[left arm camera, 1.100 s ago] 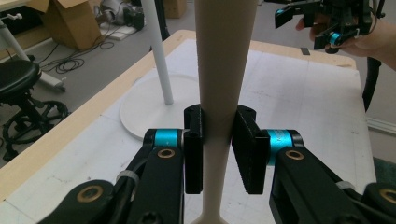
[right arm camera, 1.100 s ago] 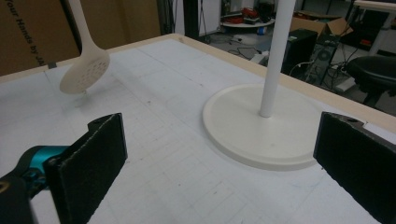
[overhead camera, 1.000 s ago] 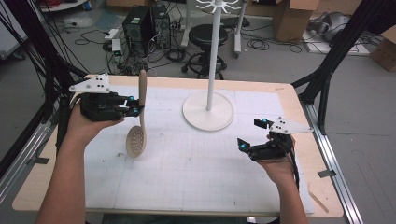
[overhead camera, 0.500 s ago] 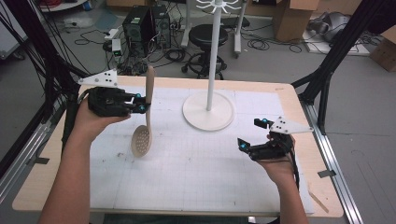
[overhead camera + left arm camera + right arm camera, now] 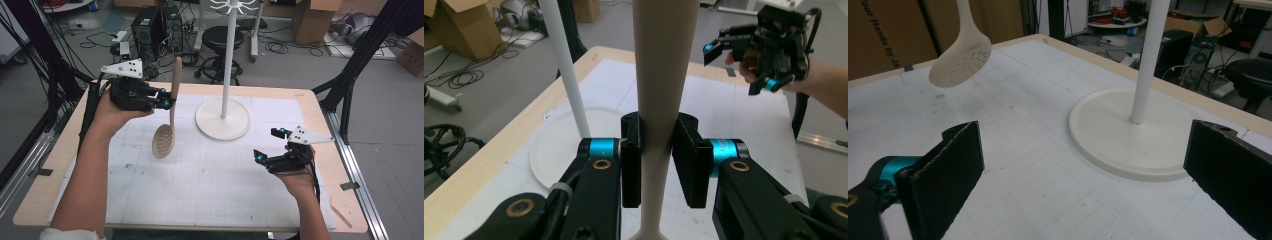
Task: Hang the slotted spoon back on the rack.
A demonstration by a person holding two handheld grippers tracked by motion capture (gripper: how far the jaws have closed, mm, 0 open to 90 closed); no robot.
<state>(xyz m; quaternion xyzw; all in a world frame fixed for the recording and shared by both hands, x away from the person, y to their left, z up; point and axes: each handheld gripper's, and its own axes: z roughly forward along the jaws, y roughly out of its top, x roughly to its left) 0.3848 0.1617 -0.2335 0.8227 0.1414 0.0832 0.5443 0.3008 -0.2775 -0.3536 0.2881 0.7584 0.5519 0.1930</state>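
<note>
Lifted higher and carried toward the far edge of the desk (image 5: 60, 165) since a second ago: the beige slotted spoon (image 5: 170, 115), now hanging upright with its perforated bowl downward and clear of the white gridded mat (image 5: 200, 190). Clamped on the spoon's handle, fingers (image 5: 631, 160) of the left gripper (image 5: 162, 102) pressed against both sides of it, grip placed about midway up the handle. Just to the spoon's right in the high view, the white stand (image 5: 223, 117) with round base and tall pole, near but not touching. Resting low over the mat near the right edge, unchanged in place, the right gripper (image 5: 267, 147), fingers (image 5: 948, 170) spread wide with nothing between them, pointed toward the stand's base.
</note>
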